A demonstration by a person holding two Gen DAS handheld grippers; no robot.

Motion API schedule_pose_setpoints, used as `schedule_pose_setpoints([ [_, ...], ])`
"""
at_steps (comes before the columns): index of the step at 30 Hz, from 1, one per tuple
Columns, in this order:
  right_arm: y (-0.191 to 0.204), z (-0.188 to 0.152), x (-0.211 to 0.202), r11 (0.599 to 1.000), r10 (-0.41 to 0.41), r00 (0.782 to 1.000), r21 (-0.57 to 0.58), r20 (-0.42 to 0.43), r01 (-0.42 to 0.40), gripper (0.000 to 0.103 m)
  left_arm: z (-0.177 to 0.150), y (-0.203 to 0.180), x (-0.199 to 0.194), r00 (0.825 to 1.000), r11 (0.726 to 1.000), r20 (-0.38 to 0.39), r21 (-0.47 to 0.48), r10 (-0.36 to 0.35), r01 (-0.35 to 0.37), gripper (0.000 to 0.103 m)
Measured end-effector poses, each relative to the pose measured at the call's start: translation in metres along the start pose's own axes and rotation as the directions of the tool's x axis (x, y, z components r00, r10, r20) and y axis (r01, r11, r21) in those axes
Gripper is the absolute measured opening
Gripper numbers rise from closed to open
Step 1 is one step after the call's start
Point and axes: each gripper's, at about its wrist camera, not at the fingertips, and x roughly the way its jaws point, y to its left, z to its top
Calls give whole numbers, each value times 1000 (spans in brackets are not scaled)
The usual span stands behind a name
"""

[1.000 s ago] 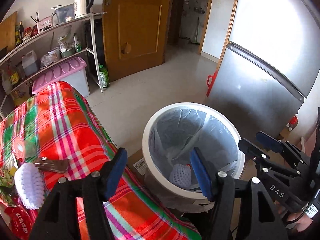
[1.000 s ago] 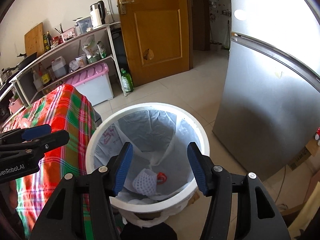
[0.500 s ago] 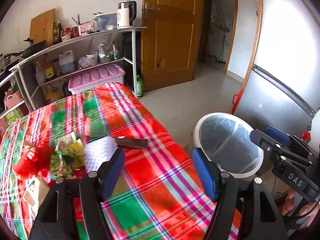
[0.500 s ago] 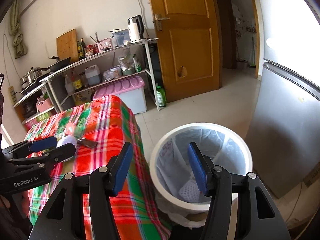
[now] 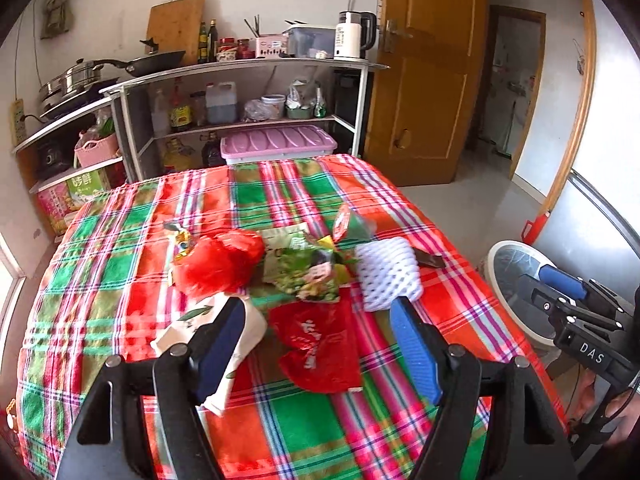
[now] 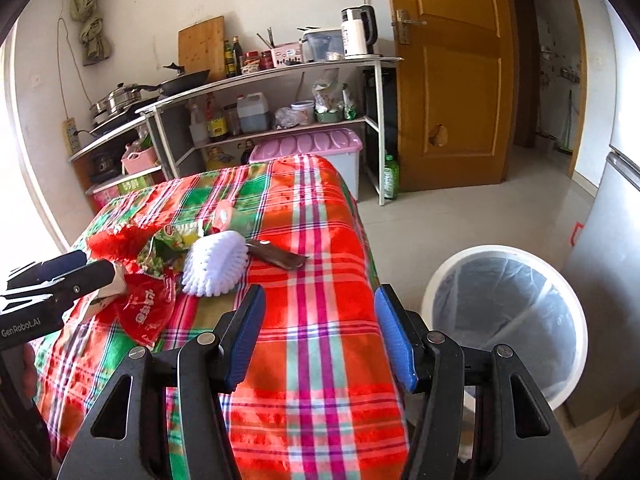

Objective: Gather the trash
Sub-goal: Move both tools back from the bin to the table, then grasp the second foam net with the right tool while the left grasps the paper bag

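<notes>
A table under a red, green and pink plaid cloth (image 5: 304, 196) fills the middle of the room, with grey metal shelving (image 5: 248, 68) behind it carrying bottles, a wok and a white electric kettle (image 5: 354, 34), and a lilac-lidded plastic storage box (image 5: 280, 144) beside a closed wooden door (image 5: 432, 72). The trash lies in a loose cluster on the cloth: a white foam fruit net (image 5: 388, 274), a crumpled red plastic bag (image 5: 220, 262), a green printed snack packet (image 5: 308, 272), a flat red wrapper with white Chinese characters (image 5: 320, 346), a white carton with a green leaf print (image 5: 208, 330) and a dark brown wrapper (image 6: 276, 256) just behind the net. A round white bin lined with a clear plastic bag (image 6: 508, 320) stands on the floor just off the table's right edge. The left gripper (image 5: 316, 340) hangs over the red wrapper and carton, its jaws opening with nothing clamped between them; the right gripper (image 6: 320, 332), marked "DAS" on its side, is spread wide and empty above bare cloth. "GenRobot.AI" is printed on the left gripper's body.
</notes>
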Motion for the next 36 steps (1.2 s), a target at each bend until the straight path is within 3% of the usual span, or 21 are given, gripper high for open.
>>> schedule_pose_setpoints([
  [9, 39, 11, 29, 995, 73, 996, -63, -52, -76, 58, -16, 63, 0, 998, 997, -21, -54, 56, -57, 80],
  [15, 62, 19, 55, 988, 139, 984, -58, -109, -146, 58, -21, 87, 8, 997, 997, -71, -64, 37, -42, 84],
  [27, 68, 27, 106, 990, 135, 969, -22, -206, -143, 58, -15, 88, 39, 991, 1000, -132, 15, 22, -21, 86],
  [31, 71, 27, 117, 989, 136, 964, -19, -230, -144, 58, -13, 86, 46, 987, 999, -157, 20, -22, 25, 86],
  [36, 70, 29, 124, 991, 127, 964, -7, -232, -133, 58, -16, 89, 57, 984, 1000, -178, 23, 11, -7, 86],
])
